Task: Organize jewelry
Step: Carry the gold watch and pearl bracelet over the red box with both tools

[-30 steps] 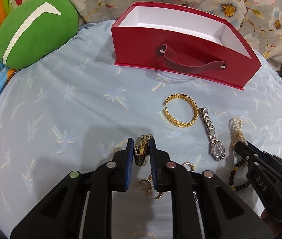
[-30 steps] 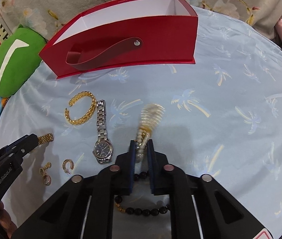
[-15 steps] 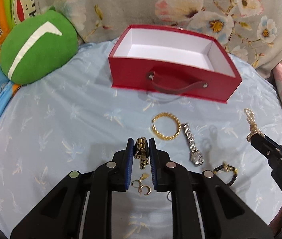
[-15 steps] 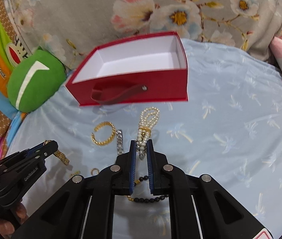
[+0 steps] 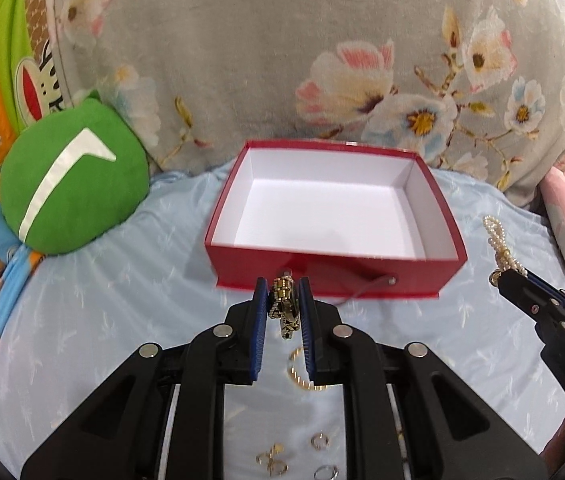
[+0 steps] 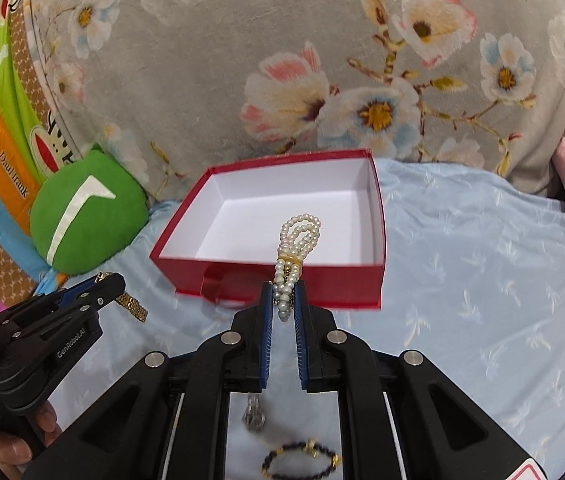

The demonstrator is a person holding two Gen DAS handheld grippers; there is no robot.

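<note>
There is one red box [image 5: 334,280], and it is open on top. There are two grippers [image 5: 282,300] [image 6: 282,300]. One gold watch [image 5: 285,307] is up in the air. One pearl bracelet [image 6: 296,240] is up too. On the blue sheet [image 6: 482,260] lie one gold bangle [image 5: 302,376], one silver watch [image 6: 253,416] and one black bead bracelet [image 6: 302,458]. Four small earrings [image 5: 272,458] can be seen there as well. One green cushion [image 5: 70,188] sits at the side.
</note>
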